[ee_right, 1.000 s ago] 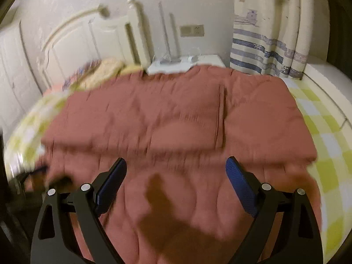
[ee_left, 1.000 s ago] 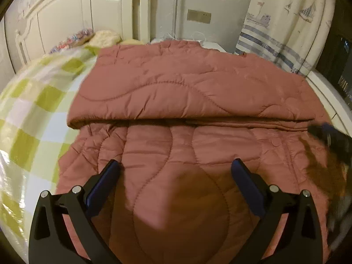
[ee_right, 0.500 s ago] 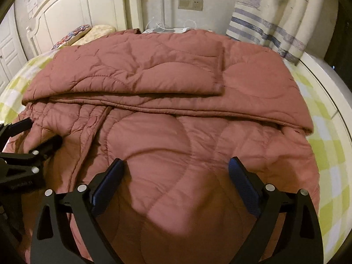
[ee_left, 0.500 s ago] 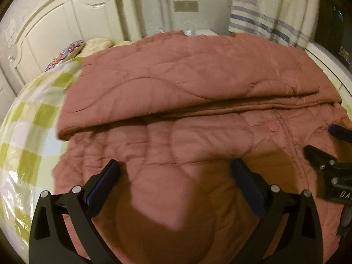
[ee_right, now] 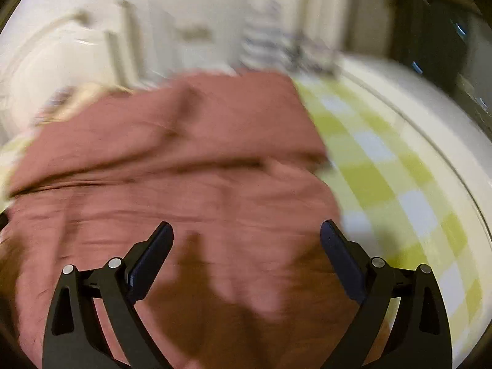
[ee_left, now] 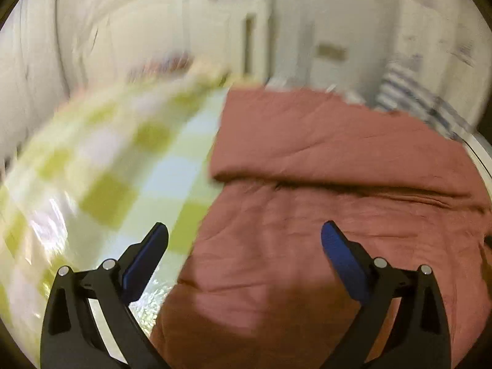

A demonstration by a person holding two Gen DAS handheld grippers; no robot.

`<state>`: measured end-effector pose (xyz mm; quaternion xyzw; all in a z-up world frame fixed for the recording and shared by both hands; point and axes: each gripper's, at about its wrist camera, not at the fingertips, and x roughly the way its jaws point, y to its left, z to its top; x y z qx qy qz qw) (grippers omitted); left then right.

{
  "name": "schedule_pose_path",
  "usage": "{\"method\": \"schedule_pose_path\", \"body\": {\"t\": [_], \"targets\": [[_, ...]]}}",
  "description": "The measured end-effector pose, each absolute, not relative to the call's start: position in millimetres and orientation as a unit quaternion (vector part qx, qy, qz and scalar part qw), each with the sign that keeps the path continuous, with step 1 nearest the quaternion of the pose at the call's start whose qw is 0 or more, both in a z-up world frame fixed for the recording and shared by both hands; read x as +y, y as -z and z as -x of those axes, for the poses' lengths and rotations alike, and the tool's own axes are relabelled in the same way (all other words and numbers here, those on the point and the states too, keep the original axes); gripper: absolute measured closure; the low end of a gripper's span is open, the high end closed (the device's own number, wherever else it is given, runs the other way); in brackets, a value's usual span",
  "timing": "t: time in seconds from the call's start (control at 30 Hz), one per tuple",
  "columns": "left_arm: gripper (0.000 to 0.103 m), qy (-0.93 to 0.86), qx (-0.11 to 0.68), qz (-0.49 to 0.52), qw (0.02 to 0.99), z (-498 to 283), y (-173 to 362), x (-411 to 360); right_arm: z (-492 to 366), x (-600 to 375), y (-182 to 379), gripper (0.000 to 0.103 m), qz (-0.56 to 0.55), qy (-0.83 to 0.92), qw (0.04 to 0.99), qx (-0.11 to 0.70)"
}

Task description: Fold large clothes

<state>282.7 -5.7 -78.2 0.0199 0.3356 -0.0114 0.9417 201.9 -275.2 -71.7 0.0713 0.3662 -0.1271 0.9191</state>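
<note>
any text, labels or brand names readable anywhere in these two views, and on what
None can be read; both views are motion-blurred.
Wall plate: a blurred tan rectangle, no markings legible.
Curtain: blue stripes and faint smears, no lettering discernible.
Quilted pink garment: no label or tag shows.
Left gripper and right gripper: no brand mark visible.

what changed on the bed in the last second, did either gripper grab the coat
Neither grabbed it. Both views have swung outward: the left gripper now sits over the coat's left edge and the checked sheet, the right gripper over its right edge. The frames are blurred, so both are moving. Neither gripper shows in the other's view any more. Unchanged: fingers spread wide and empty, coat with its top part folded over.
</note>
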Motion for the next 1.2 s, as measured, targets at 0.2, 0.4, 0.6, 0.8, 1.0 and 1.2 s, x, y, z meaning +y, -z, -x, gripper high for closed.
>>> {"method": "schedule_pose_path", "body": {"t": [0.2,0.4,0.6,0.8,1.0,1.2], "targets": [[0.002,0.124,0.408,-0.100,0.899,-272.7,98.9,-87.1,-207.6,-184.4,94.6,0.008,0.085,-0.006,0.895,0.437],[0.002,0.117,0.434,-0.084,0.889,-279.3,106.5,-84.3,-208.9,-200.9,96.1,0.005,0.025,0.007,0.895,0.446],[0.002,0.040,0.397,-0.044,0.916,-267.7,96.1,-32.8,-192.4,-234.0,85.6,0.005,-0.006,0.104,0.899,0.425],[0.002,0.003,0.413,0.033,0.910,-262.3,93.4,33.8,-161.8,-289.4,94.8,0.005,-0.090,0.158,0.877,0.444],[0.002,0.002,0.397,-0.006,0.918,-249.5,84.4,17.7,-156.5,-274.5,82.0,0.005,-0.067,0.123,0.901,0.410],[0.002,0.129,0.360,-0.081,0.920,-206.2,75.0,-56.3,-146.4,-206.8,75.6,0.005,0.048,0.001,0.919,0.391]]}}
